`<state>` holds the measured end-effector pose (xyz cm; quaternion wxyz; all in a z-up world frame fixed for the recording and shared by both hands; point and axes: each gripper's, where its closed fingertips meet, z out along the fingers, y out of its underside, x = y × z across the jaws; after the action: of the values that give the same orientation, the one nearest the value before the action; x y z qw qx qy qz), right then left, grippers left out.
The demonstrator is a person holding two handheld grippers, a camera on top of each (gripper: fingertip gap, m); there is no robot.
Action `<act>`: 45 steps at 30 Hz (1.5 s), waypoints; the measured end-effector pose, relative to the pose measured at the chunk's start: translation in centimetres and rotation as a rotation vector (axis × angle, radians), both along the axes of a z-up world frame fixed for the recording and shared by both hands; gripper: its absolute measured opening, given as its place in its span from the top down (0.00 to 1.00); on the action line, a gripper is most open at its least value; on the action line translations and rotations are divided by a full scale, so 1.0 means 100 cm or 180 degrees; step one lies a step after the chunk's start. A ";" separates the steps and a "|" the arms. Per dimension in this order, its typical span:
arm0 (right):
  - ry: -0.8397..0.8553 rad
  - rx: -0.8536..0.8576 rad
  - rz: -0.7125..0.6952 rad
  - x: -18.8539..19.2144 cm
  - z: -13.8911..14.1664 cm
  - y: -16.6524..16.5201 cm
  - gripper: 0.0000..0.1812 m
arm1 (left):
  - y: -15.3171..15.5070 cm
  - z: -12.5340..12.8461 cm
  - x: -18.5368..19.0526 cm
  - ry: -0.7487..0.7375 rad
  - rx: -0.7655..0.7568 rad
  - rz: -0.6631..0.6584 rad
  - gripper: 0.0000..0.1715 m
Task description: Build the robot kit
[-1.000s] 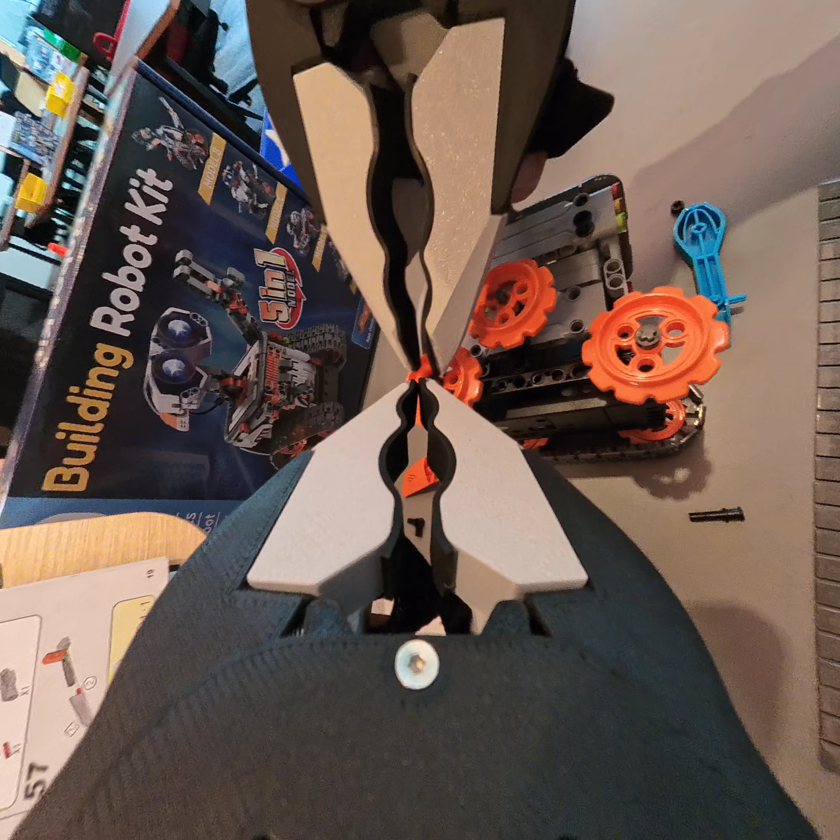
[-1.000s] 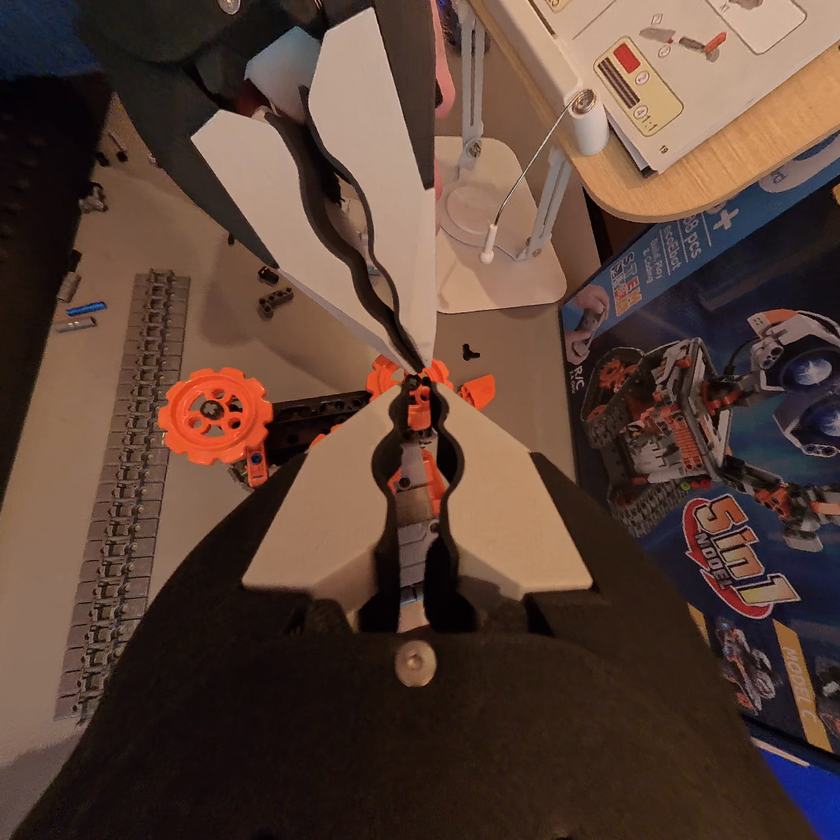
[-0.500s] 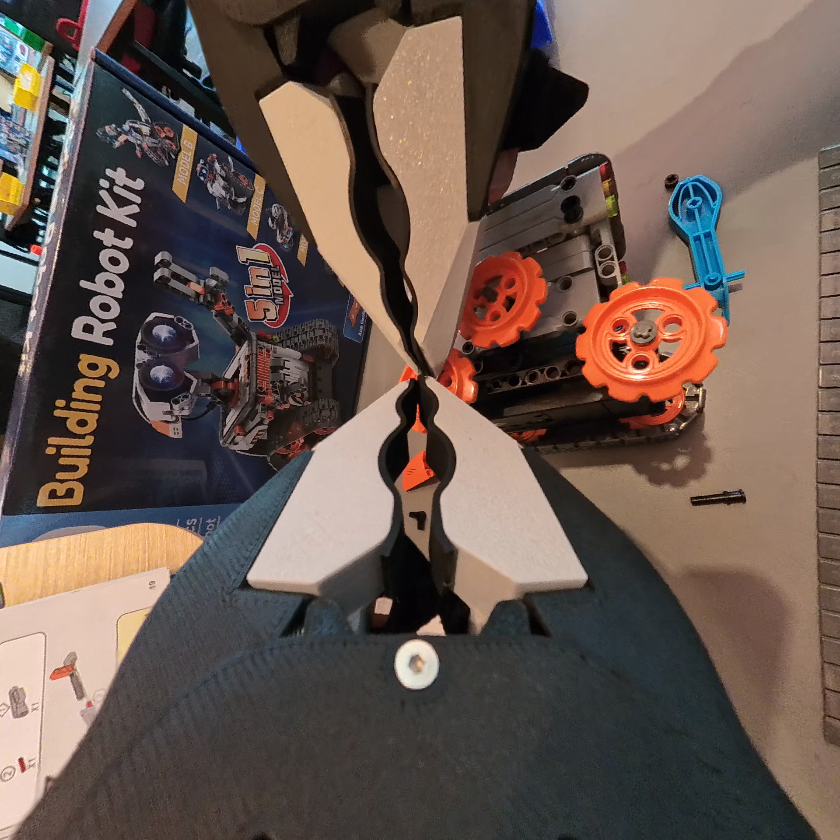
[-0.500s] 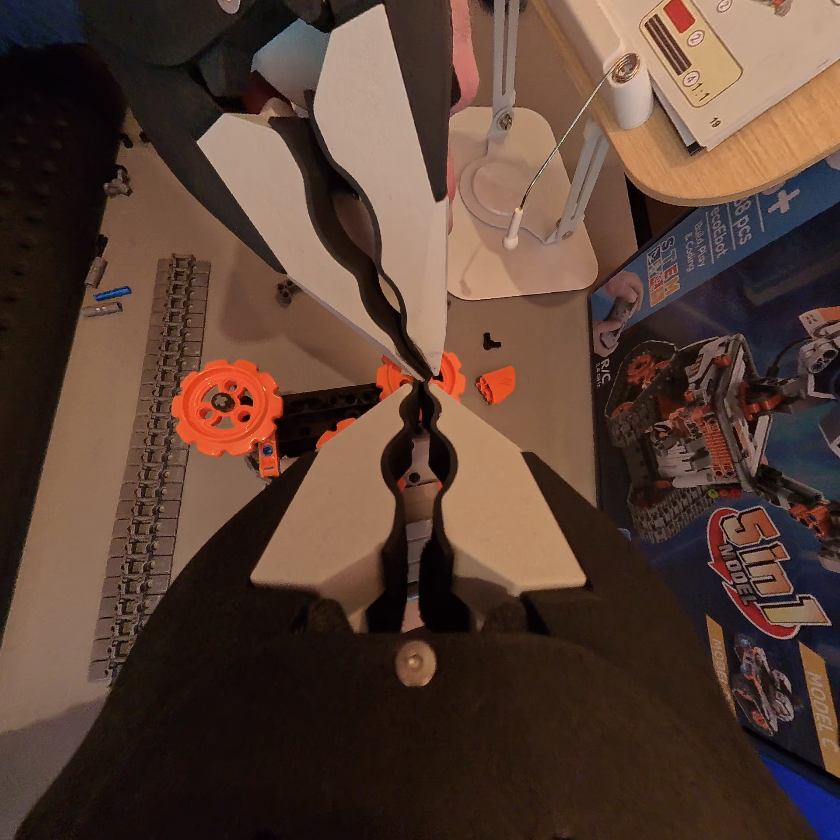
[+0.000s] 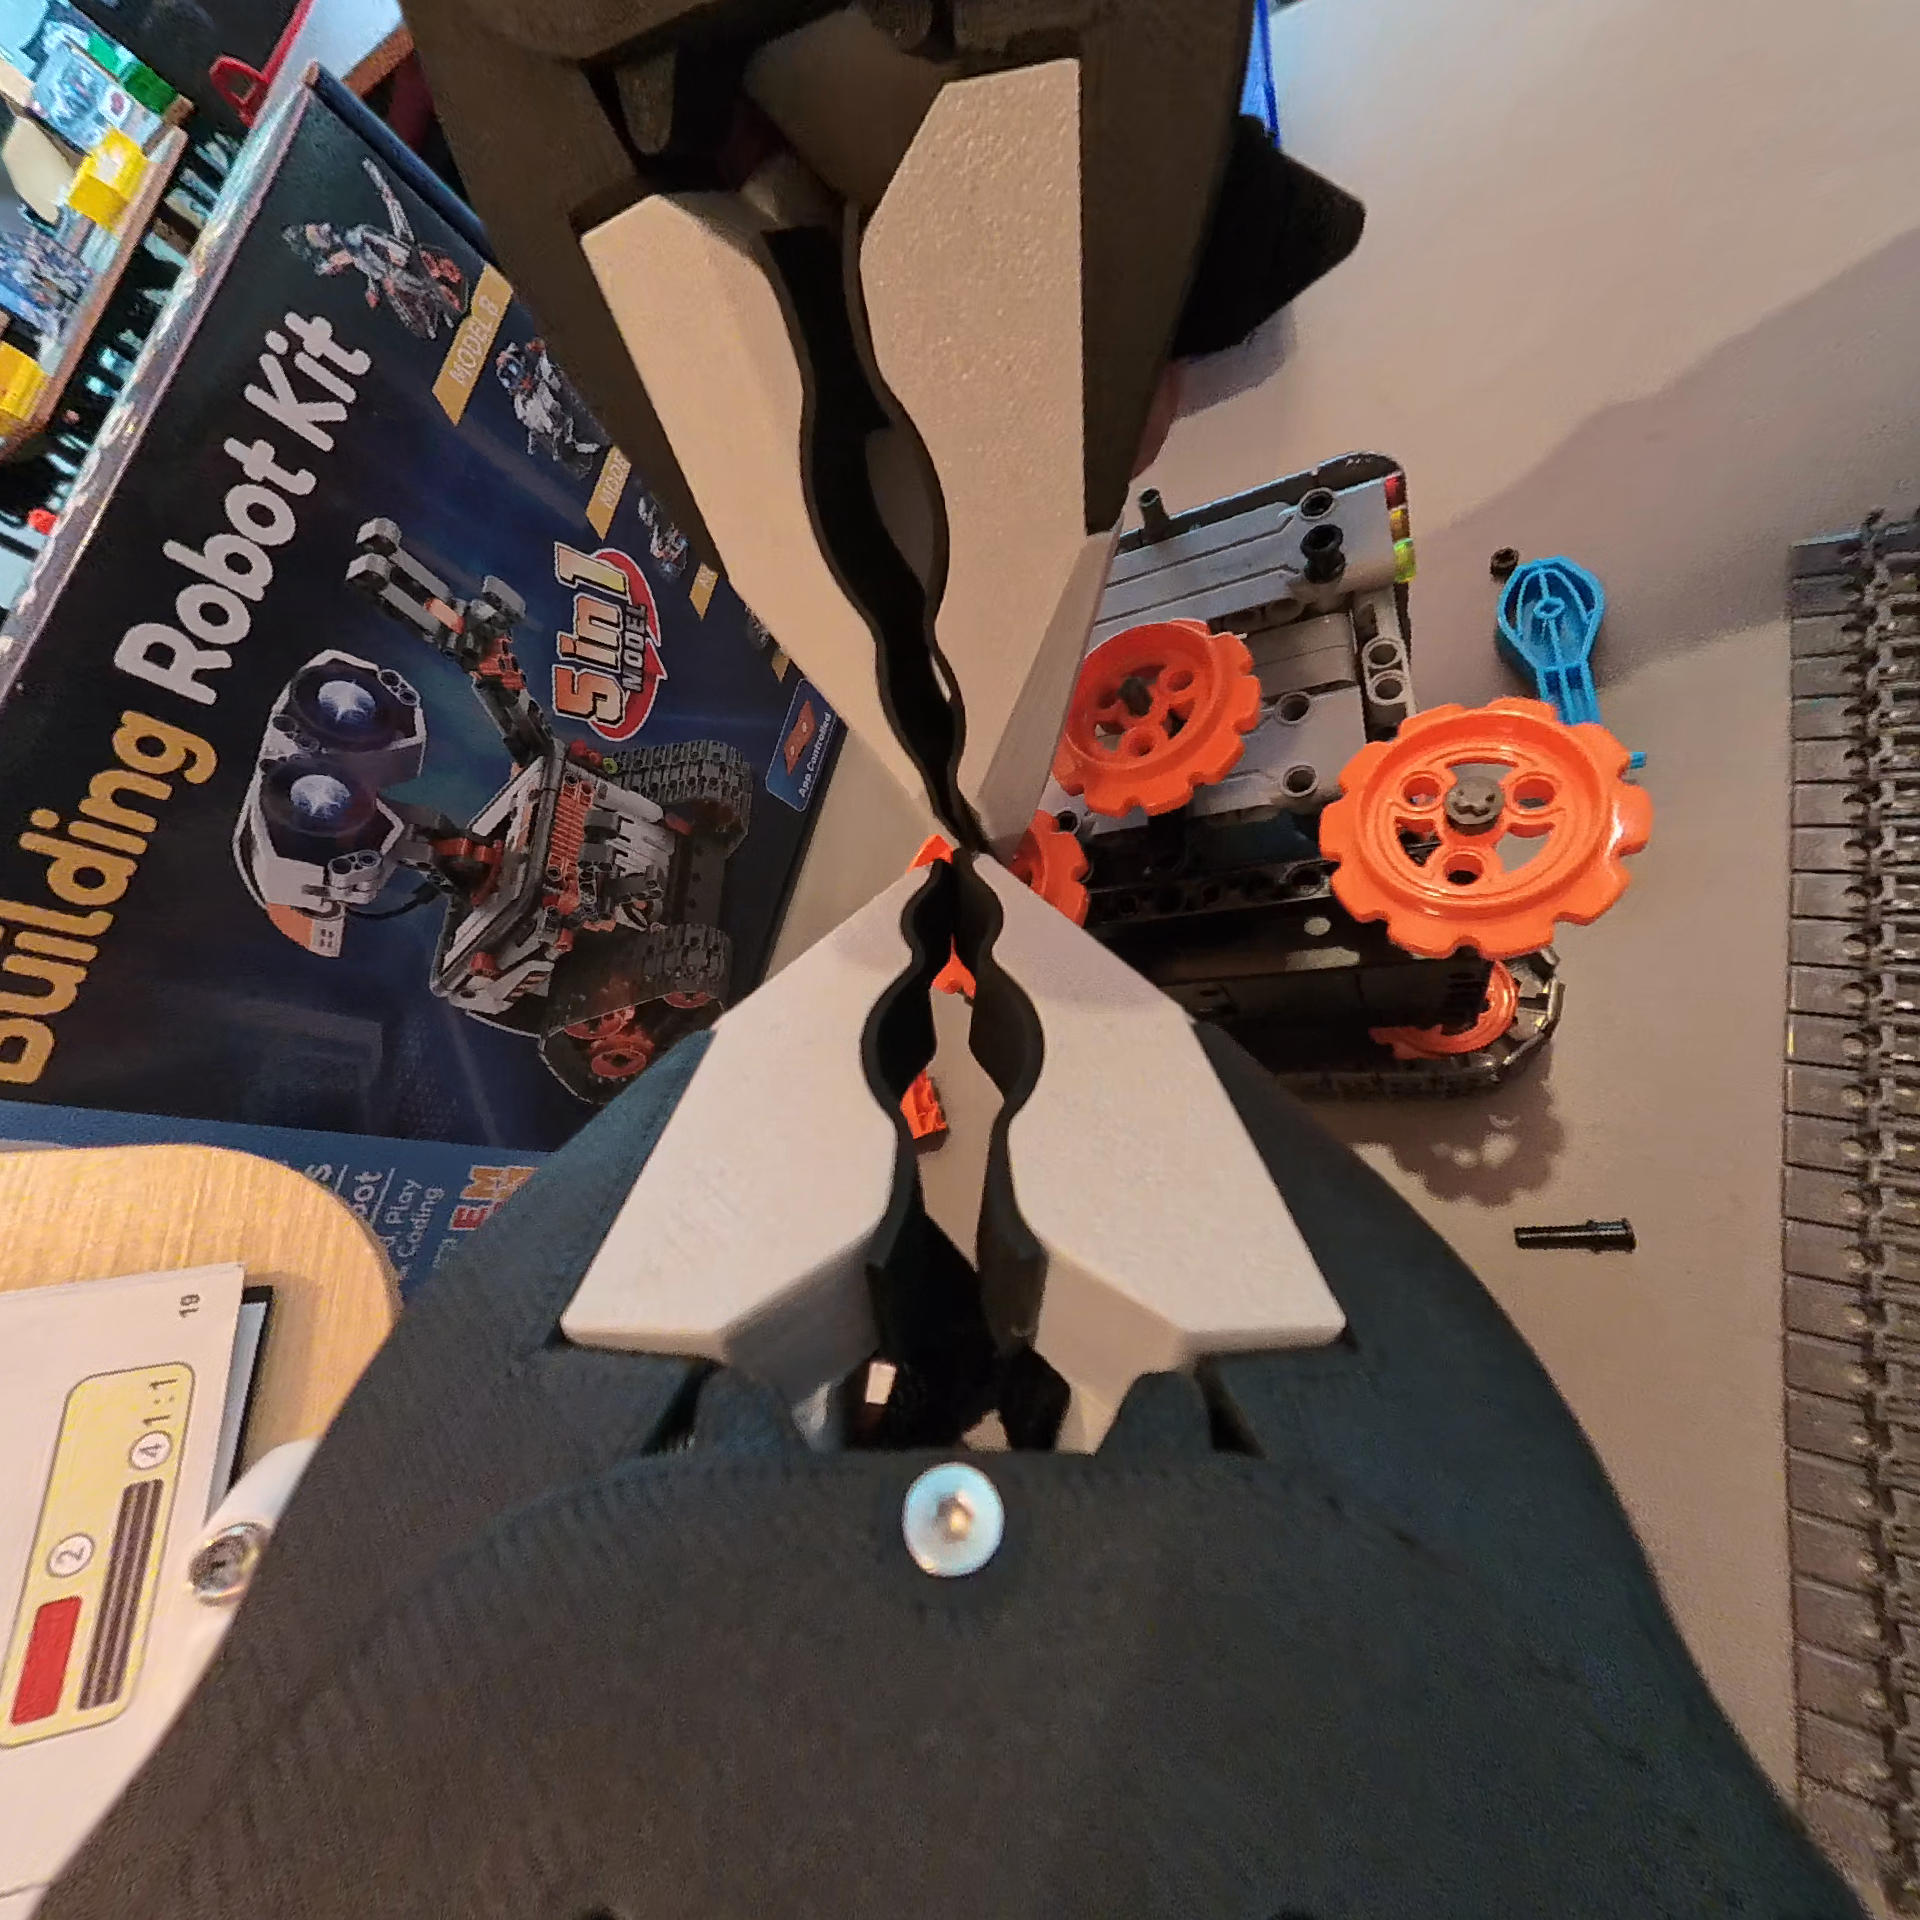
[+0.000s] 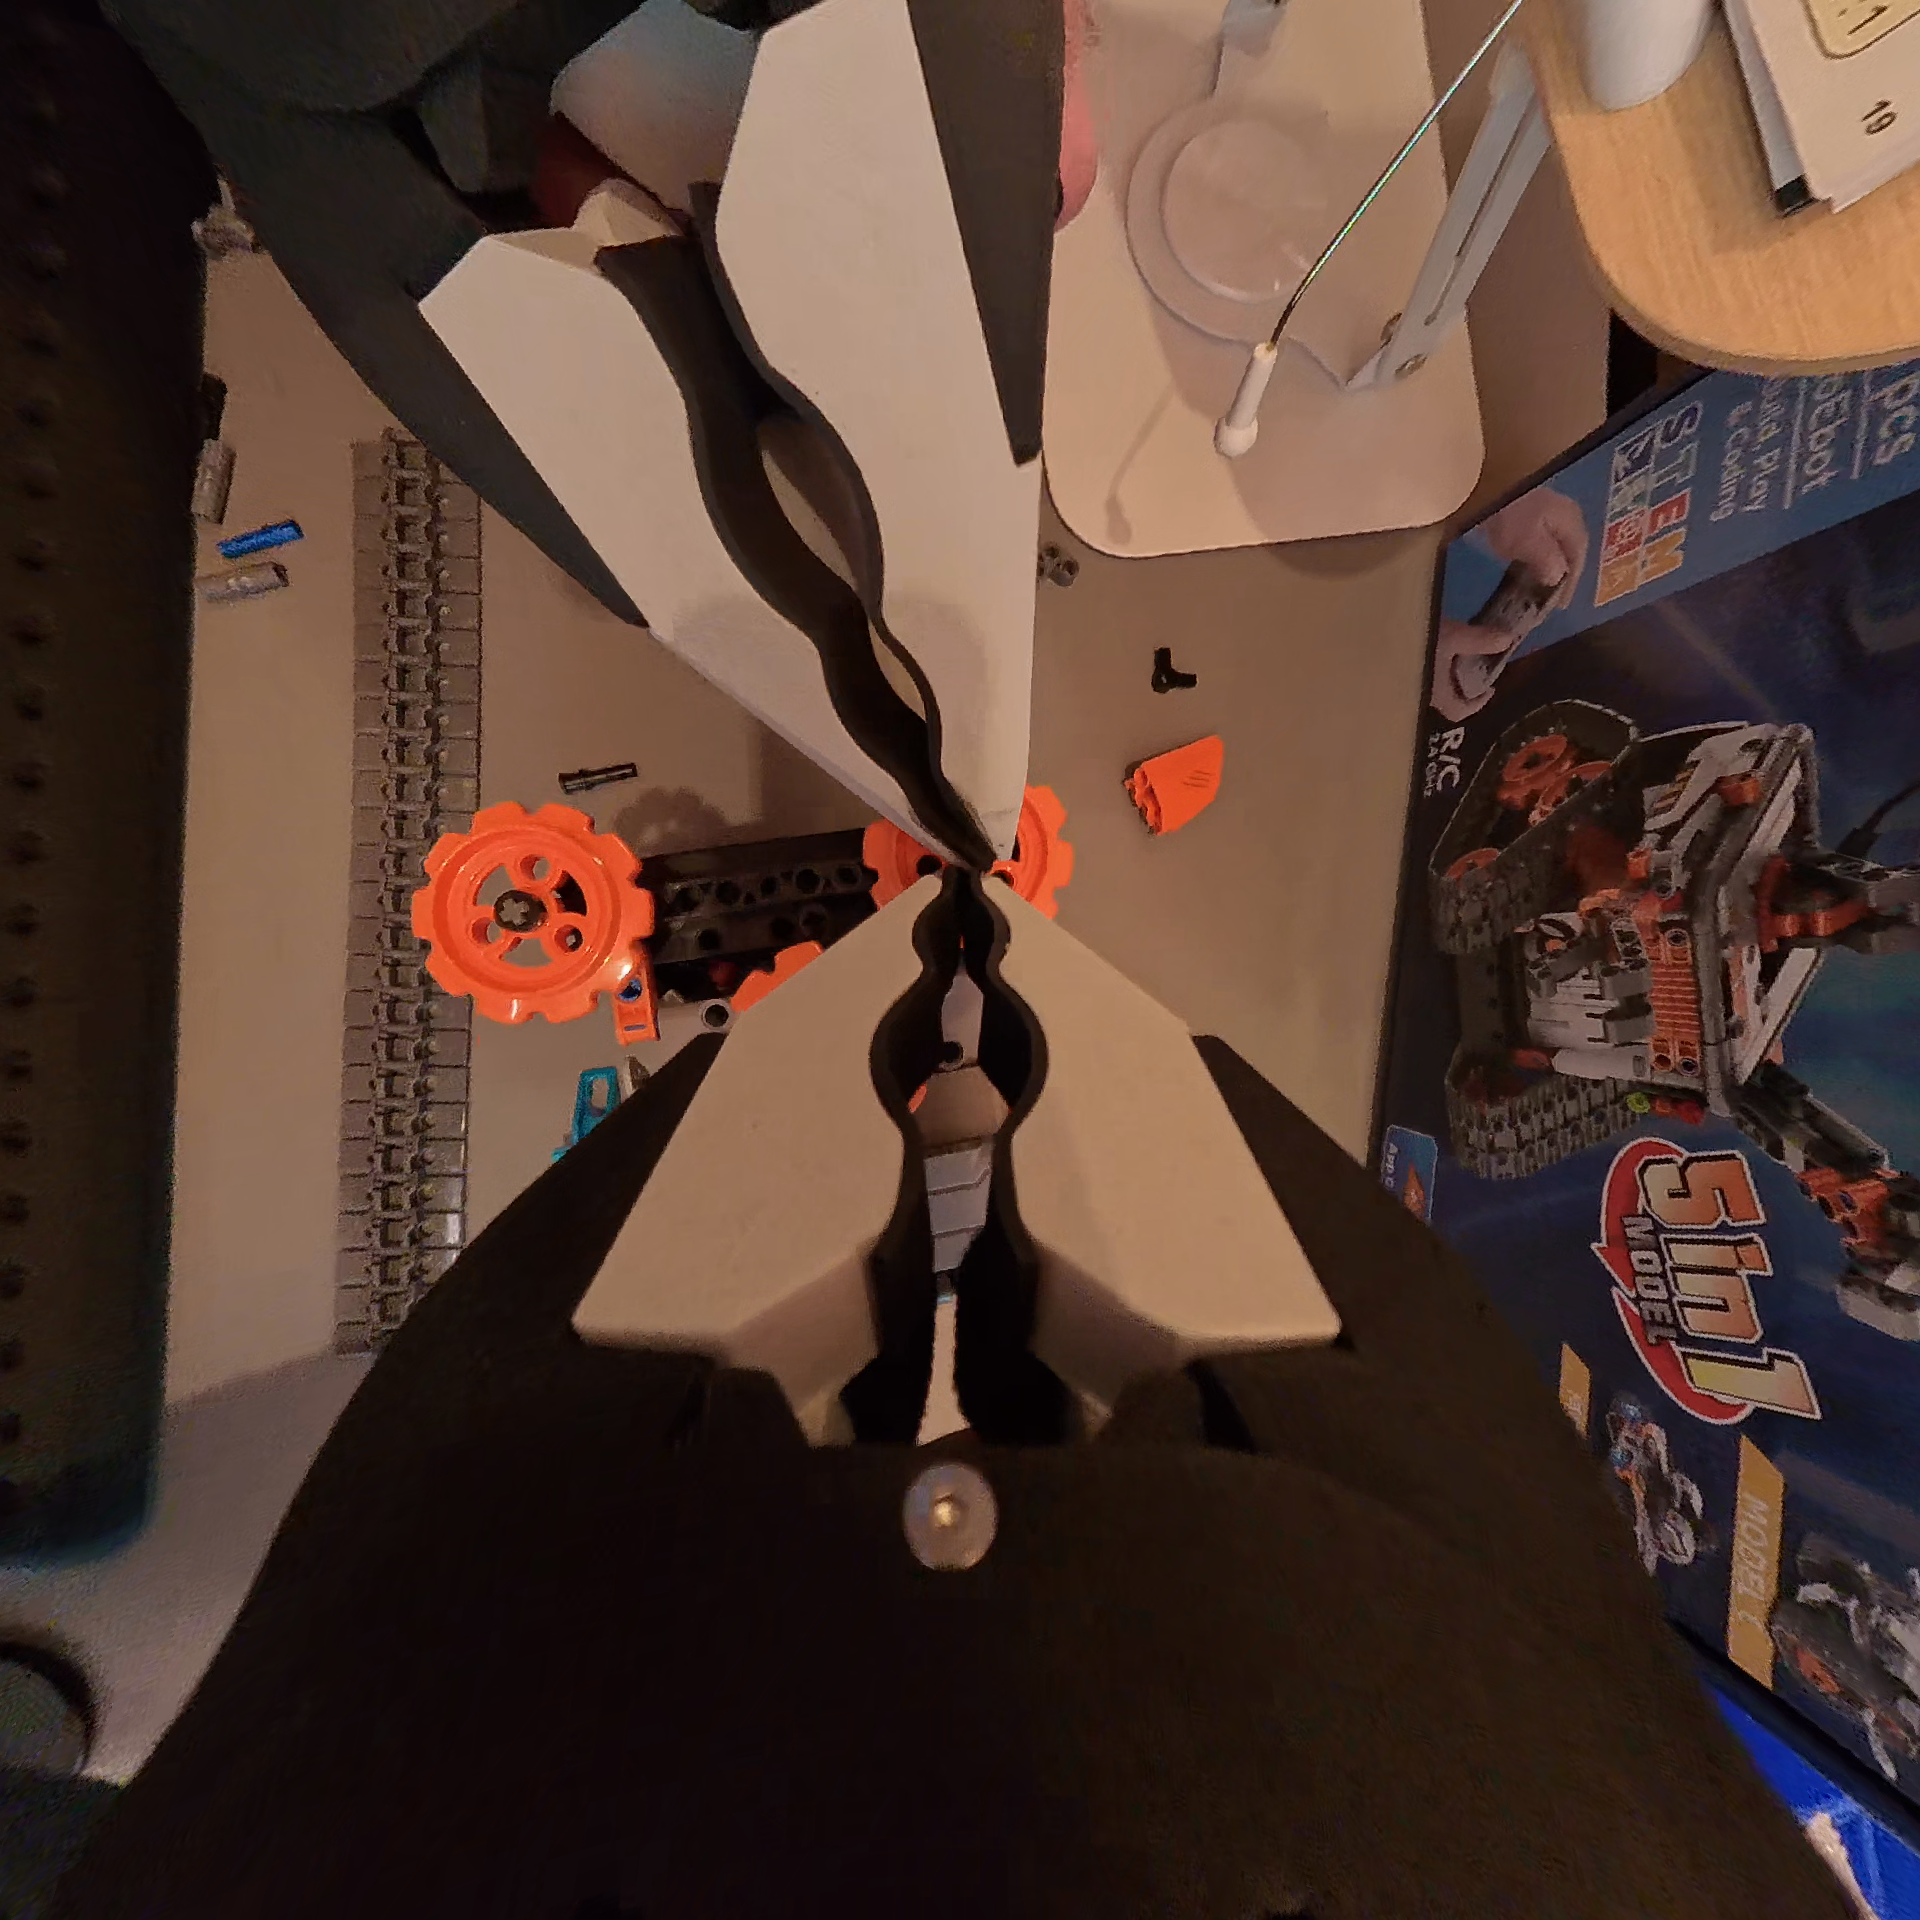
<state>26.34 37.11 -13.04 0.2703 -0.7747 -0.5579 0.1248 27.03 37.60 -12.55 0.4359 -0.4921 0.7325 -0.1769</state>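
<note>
The left gripper (image 5: 961, 883) and right gripper (image 6: 961, 883) met tip to tip above the toy vehicle (image 5: 1278, 914) on the table (image 5: 1662, 312), each pressed together; whether they pinched anything could not be told. A small orange piece (image 6: 1179, 781) lay just beside the vehicle, the kit box (image 5: 312, 727) near it.

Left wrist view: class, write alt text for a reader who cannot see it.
Two grey grippers, the left gripper below and the right gripper above, meet tip to tip, both closed, above a partly built tracked vehicle with orange sprocket wheels. A dark blue kit box lies to the left, a blue tool and a grey track strip to the right.
</note>
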 end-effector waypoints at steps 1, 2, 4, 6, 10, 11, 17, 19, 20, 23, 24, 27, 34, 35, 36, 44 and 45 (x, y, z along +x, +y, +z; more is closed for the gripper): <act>-0.0054 -0.0051 0.0003 0.000 0.000 0.000 1.00 | 0.000 0.000 0.000 -0.0045 -0.0067 0.0005 1.00; -0.0110 -0.0088 0.0007 0.000 0.000 0.000 1.00 | 0.000 0.000 0.000 -0.0087 -0.0127 0.0000 1.00; -0.0203 -0.0154 0.0005 0.000 -0.001 0.000 1.00 | 0.000 -0.001 0.000 -0.0144 -0.0162 0.0013 1.00; -0.0285 -0.0183 -0.0001 0.000 -0.001 0.000 1.00 | 0.001 -0.001 0.000 -0.0222 -0.0117 0.0048 1.00; -0.0310 -0.0163 -0.0046 -0.001 -0.001 0.000 1.00 | 0.001 -0.002 -0.001 -0.0450 -0.0244 0.0118 0.99; -0.0312 -0.0130 -0.0052 -0.001 -0.001 0.000 1.00 | 0.001 -0.001 -0.001 -0.0428 -0.0142 0.0125 0.99; 0.0009 0.0433 -0.0226 0.004 0.015 0.003 0.93 | -0.001 0.014 -0.002 -0.0459 -0.0023 0.0091 0.96; 0.0297 0.0571 -0.0316 0.012 0.029 -0.005 0.90 | 0.005 0.023 -0.013 -0.0466 0.0030 0.0184 0.89; 0.0402 0.0662 -0.0365 0.017 0.036 -0.009 0.90 | 0.004 0.027 -0.020 -0.0474 0.0087 0.0189 0.89; 0.0567 0.0821 -0.0455 0.031 0.045 -0.032 0.88 | 0.000 0.034 -0.045 -0.0433 0.0269 0.0294 0.88; 0.0575 0.0842 -0.0489 0.035 0.044 -0.041 0.86 | -0.002 0.033 -0.055 -0.0384 0.0298 0.0319 0.86; 0.0570 0.0835 -0.0494 0.032 0.033 -0.073 0.83 | 0.000 0.023 -0.093 -0.0212 0.0392 0.0514 0.85; 0.0418 0.0849 -0.1267 0.051 -0.012 -0.083 0.66 | 0.006 -0.010 -0.164 -0.0111 0.0137 0.0878 0.81; 0.0409 0.0790 -0.1285 0.050 -0.023 -0.082 0.63 | 0.003 -0.014 -0.167 -0.0127 0.0072 0.0875 0.80; 0.0390 0.0868 -0.1331 0.052 -0.029 -0.076 0.62 | 0.002 -0.017 -0.167 -0.0138 0.0050 0.0878 0.79; 0.0233 0.1286 -0.1425 0.074 -0.033 -0.039 0.77 | -0.006 -0.036 -0.125 -0.0151 -0.0070 0.0608 0.79; 0.0187 0.1361 -0.1361 0.075 -0.033 -0.033 0.77 | -0.006 -0.036 -0.121 -0.0149 -0.0069 0.0577 0.79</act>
<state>33.81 33.81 -16.37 0.4634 -0.7962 -0.3877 -0.0329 14.94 36.96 -16.19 0.4617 -0.5568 0.6726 -0.1561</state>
